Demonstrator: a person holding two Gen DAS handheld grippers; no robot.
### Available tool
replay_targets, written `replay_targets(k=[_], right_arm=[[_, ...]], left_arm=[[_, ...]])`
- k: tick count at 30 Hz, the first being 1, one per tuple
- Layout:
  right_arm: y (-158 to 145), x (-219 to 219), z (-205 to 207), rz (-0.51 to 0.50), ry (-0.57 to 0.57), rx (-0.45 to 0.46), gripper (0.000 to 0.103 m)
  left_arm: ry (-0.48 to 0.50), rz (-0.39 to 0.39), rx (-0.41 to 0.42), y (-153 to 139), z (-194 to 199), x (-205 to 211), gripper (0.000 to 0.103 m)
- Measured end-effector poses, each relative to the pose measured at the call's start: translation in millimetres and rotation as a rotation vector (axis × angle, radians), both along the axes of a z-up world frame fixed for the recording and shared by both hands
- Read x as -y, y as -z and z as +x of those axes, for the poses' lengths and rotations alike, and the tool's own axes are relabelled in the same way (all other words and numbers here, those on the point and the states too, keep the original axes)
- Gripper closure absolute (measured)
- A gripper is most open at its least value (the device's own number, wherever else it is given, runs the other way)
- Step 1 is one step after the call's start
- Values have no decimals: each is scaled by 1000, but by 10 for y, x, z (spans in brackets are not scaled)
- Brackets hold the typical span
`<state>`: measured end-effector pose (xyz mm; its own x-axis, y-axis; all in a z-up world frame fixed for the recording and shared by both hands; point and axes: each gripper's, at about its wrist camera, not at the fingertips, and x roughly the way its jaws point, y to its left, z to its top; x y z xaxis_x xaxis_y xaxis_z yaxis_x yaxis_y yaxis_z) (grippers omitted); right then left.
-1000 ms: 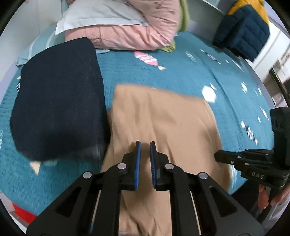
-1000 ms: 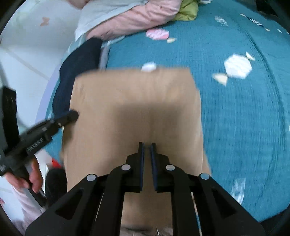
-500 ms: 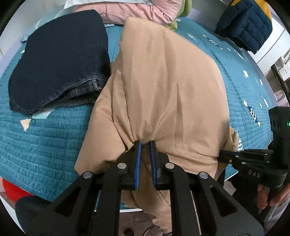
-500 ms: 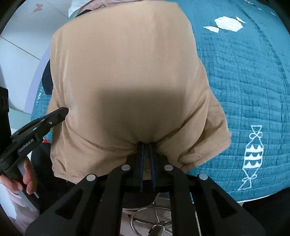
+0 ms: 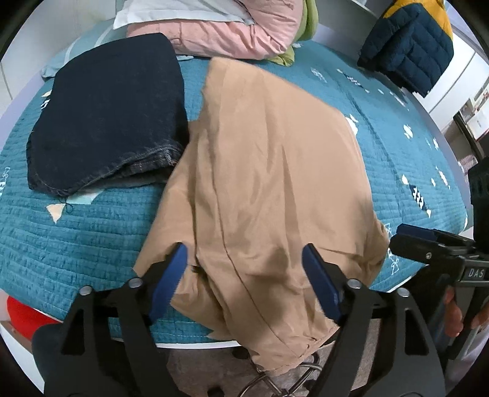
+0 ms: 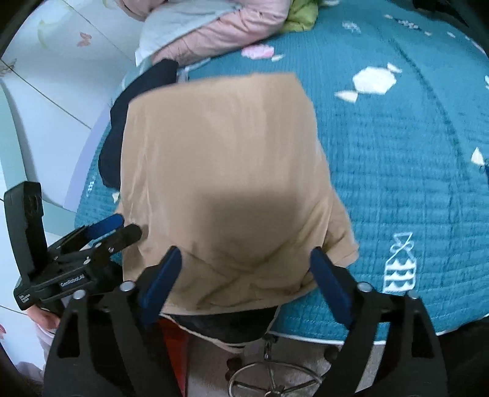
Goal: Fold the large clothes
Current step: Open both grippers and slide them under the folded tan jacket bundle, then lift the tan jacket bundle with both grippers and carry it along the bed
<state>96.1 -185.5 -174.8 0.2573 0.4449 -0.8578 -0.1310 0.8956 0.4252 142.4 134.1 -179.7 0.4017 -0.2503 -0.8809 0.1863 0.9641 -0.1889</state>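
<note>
A tan garment (image 5: pixel 269 171) lies folded on the teal quilt (image 5: pixel 91 232); its near end hangs over the bed's front edge. It also shows in the right wrist view (image 6: pixel 223 171). My left gripper (image 5: pixel 244 278) is open, its blue pads on either side of the near hem, holding nothing. My right gripper (image 6: pixel 244 274) is open over the garment's near right part. Each gripper shows in the other's view: the right gripper (image 5: pixel 434 244) and the left gripper (image 6: pixel 101 235).
Folded dark jeans (image 5: pixel 107 113) lie left of the tan garment, touching it. A pink jacket (image 5: pixel 220 33) and green cloth (image 5: pixel 305 27) lie at the back. A navy-yellow puffer jacket (image 5: pixel 409 45) hangs back right. A stool base (image 6: pixel 272 378) stands below the bed edge.
Both grippers were shut on the tan garment's near edge; both have opened and let it go. The garment has settled flatter on the quilt.
</note>
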Motion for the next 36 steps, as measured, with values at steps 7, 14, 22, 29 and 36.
replay_targets(k=[7, 14, 22, 29, 36], right_arm=[[133, 70, 233, 31, 5, -26, 9], [282, 93, 528, 114, -5, -68, 8], [767, 81, 894, 295, -49, -159, 8], [949, 233, 925, 457, -13, -192, 8], [947, 423, 913, 424, -14, -208, 8]], left_arm=[[-16, -58, -11, -12, 137, -194, 13], [-22, -209, -57, 138, 497, -431, 11], [-28, -347, -185, 599, 852, -549, 6], [-4, -612, -368, 1013, 1028, -650, 5], [81, -606, -377, 988, 1023, -487, 5]])
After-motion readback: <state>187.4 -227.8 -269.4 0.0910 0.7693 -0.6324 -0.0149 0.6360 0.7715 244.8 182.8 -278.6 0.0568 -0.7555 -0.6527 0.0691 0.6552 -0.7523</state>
